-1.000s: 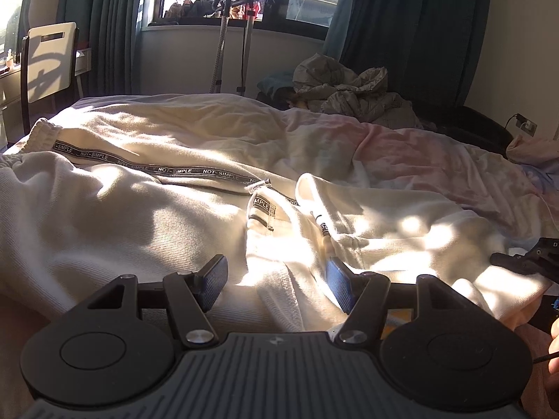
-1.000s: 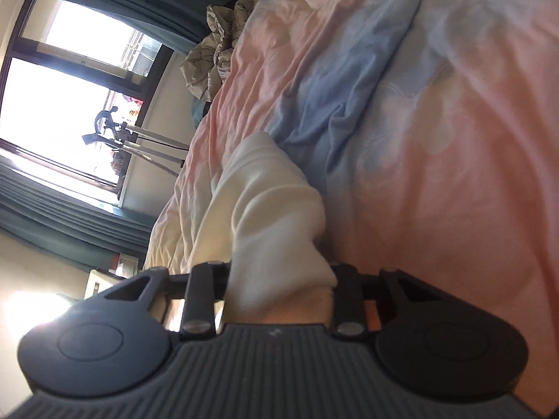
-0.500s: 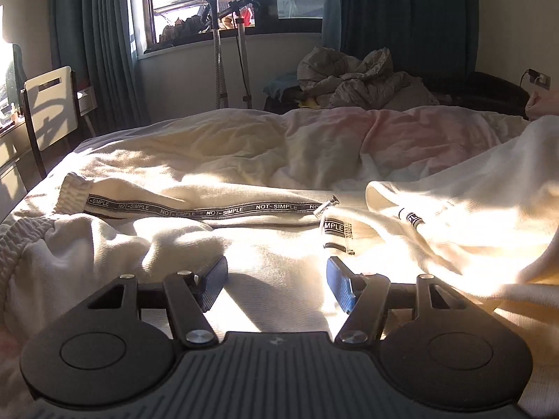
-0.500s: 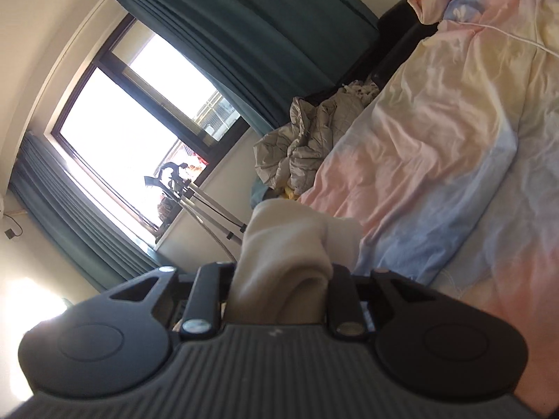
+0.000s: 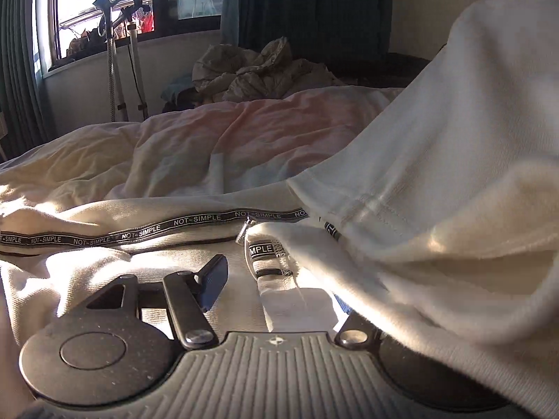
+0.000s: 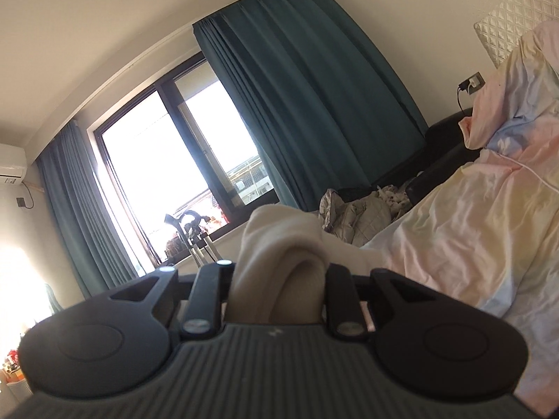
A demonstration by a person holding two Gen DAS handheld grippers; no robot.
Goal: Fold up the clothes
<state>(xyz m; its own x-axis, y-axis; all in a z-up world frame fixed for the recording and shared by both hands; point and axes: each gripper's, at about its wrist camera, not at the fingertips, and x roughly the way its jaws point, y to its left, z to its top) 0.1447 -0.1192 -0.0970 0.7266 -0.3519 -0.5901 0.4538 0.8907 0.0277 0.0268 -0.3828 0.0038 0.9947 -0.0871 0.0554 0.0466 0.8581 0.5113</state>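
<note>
L gripper (image 5: 279, 289), left wrist view: jaws stand wide, nothing clamped. The L finger w/ its blue pad (image 5: 213, 281) is clear; the R finger is mostly hidden under draped cloth. It hovers low over the cream trousers (image 5: 146, 265), which lie spread on the bed (image 5: 265, 129). Black tape printed NOT-SIMPLE (image 5: 139, 234) runs along the leg seam, and a short tab (image 5: 267, 260) reading "MPLE" lies between the fingers. A lifted section of the same garment (image 5: 454, 174) rises to the upper R of frame and sags over the gripper's R side. Judgement: the L unit waits open near the seam so it can pin or take the lower layer while the other end is carried across.

R gripper (image 6: 279, 293), right wrist view: jaws narrow and pinched onto a bunched roll of cream fabric (image 6: 279, 244), which bulges up between the fingers. It points roughly level toward the window (image 6: 174, 181) and teal curtains (image 6: 297, 87), w/ the pastel duvet (image 6: 471, 227) to the R. Judgement: the cloth is held high so the leg clears the bed before being laid over. Fold approx. half done; the lifted end is not yet set down
</note>
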